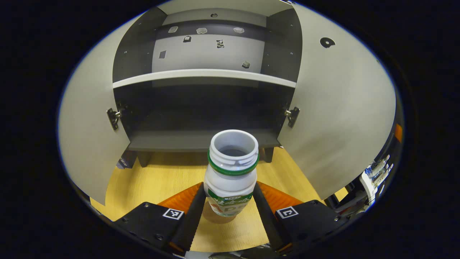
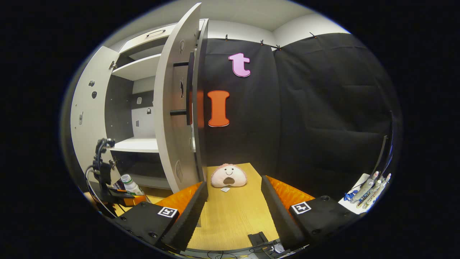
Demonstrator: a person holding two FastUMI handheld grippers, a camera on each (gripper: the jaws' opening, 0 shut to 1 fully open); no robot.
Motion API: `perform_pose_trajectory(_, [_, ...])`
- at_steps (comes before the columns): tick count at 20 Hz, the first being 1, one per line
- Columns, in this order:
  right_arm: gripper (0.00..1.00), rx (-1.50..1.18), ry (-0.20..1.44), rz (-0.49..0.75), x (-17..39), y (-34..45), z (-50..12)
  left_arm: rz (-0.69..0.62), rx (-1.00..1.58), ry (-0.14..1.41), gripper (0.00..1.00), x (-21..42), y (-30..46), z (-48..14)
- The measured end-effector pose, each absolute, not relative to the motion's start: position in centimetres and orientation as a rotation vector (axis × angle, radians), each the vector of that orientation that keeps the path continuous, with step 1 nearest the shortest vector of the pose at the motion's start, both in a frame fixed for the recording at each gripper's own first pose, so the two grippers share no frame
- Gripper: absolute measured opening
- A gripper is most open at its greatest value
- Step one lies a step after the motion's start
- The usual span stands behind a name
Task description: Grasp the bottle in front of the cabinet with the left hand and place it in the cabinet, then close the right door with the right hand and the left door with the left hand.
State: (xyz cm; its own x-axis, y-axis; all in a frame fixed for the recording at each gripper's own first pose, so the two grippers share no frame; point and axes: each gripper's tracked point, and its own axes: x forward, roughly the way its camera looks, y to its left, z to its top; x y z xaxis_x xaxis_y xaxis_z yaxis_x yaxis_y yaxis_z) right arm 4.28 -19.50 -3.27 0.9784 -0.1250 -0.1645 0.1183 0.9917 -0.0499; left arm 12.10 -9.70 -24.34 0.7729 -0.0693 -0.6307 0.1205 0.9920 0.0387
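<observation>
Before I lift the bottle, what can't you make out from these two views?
- Left gripper view: whether the left gripper's fingers press the bottle; its body hides the contact.
- Left gripper view: the cabinet's lower compartment is too dark to see inside.
- Right gripper view: the bottle is small, partly hidden by the left gripper.
- Right gripper view: the right door hides part of the cabinet interior.

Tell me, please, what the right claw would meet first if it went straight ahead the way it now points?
Probably the pink round plush toy lying on the light wooden tabletop, ahead of the open right claw; behind it hangs the black cloth wall. Depth is hard to judge.
</observation>
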Motion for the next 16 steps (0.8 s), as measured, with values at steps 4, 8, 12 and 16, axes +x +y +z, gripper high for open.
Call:
perform_pose_trajectory(4, [0.99,-0.036,0.148,-0.087,5.0,-19.3,-2.5,-0.140,0.087,0.600,0.79,14.7,-10.6,-17.0])
perform_pose_trajectory(8, [0.98,-0.016,0.132,-0.079,5.5,-20.1,-2.3,-0.160,0.139,0.512,0.79,18.3,-11.1,-10.6])
perform_pose_trajectory(12, [0.98,0.022,0.123,-0.089,5.6,-21.2,-1.9,-0.158,0.189,0.444,0.78,22.1,-11.3,-6.2])
perform_pose_trajectory(16, [0.99,0.019,0.117,-0.110,5.5,-21.9,-1.5,-0.138,0.180,0.406,0.79,27.3,-10.4,-3.8])
